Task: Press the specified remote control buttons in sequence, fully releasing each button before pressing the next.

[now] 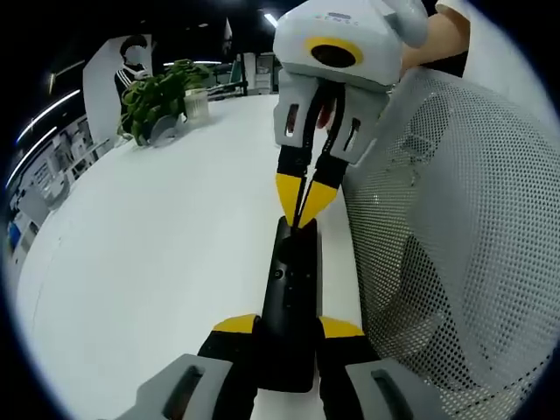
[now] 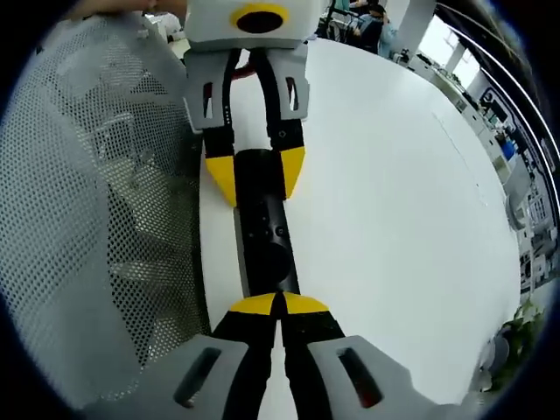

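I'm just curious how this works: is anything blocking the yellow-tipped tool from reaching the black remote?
Nothing visible does. The right tool's closed tips sit right at the remote control, while the left tool clamps its other end.

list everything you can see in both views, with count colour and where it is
remote control: 1, black, lying on the table, clamped at one end between the left gripper's jaws
table: 1, white, under the remote
mesh surface: 1, white, perforated, beside the remote along the table edge
potted plant: 1, green, far end of the table
left gripper: 1, yellow-tipped black jaws, grey body, shut on the remote
right gripper: 1, same colours, jaws together, tips at the remote's other end
person's hand: 1, holding the right gripper's body
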The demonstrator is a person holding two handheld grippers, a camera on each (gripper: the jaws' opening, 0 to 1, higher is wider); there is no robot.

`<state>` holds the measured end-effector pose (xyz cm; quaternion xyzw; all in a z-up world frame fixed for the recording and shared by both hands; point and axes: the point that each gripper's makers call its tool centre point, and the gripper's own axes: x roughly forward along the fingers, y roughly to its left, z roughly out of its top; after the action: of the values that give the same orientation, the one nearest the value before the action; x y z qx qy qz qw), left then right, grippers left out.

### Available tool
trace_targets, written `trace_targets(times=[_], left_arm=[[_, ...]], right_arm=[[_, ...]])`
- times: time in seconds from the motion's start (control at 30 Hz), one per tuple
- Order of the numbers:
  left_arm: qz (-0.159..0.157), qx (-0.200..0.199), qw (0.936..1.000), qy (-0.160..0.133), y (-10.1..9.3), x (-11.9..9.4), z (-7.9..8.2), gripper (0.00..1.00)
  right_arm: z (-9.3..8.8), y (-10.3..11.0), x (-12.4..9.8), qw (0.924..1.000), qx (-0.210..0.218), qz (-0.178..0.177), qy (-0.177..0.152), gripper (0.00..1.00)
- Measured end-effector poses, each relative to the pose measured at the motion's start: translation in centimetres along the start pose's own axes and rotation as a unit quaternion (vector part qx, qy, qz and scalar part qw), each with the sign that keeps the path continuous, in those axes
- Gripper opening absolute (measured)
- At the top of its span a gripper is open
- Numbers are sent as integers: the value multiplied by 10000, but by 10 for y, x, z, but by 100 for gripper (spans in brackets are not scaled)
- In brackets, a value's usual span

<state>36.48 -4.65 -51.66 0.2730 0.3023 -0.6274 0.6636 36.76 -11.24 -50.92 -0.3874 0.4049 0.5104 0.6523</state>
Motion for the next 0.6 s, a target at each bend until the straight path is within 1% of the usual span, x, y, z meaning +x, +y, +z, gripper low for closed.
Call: trace_targets(times=[0.03, 0.13, 0.2, 0.27, 0.33, 0.4, 0.43, 0.47, 0.5, 0.53, 0.6], left_arm=[[-9, 3, 10000, 15, 0, 0, 0, 25], [35, -79, 10000, -27, 0, 0, 0, 25], [33, -99, 9999, -68, 0, 0, 0, 25], [26, -123, 9999, -101, 0, 0, 0, 25], [36, -104, 9999, -100, 0, 0, 0, 25], [22, -85, 9999, -101, 0, 0, 0, 25], [8, -94, 9999, -115, 0, -1, 0, 25], [-8, -101, 9999, -132, 0, -1, 0, 25], [-41, -115, 9998, -169, 1, -1, -1, 25], [-56, -142, 9997, -197, 1, -1, -1, 25], [-59, -190, 9995, -245, 1, -1, -1, 25]], right_arm=[[0, 0, 0, 10000, 49, 11, -8, 0], [0, 0, 0, 10000, 24, 32, -25, 0], [0, 1, 0, 9998, -199, 57, 15, 0], [0, 1, 0, 9979, -616, 162, 128, 0], [1, 1, 1, 9968, -714, 309, 194, 0], [1, -1, 1, 9967, -664, 406, 228, 0], [1, 0, 1, 9961, -728, 433, 229, 0], [1, 0, 1, 9953, -837, 441, 212, 0], [1, 1, 1, 9955, -843, 382, 198, 0], [1, 2, 1, 9947, -963, 330, 173, 0], [0, 2, 1, 9947, -971, 313, 134, 0]])
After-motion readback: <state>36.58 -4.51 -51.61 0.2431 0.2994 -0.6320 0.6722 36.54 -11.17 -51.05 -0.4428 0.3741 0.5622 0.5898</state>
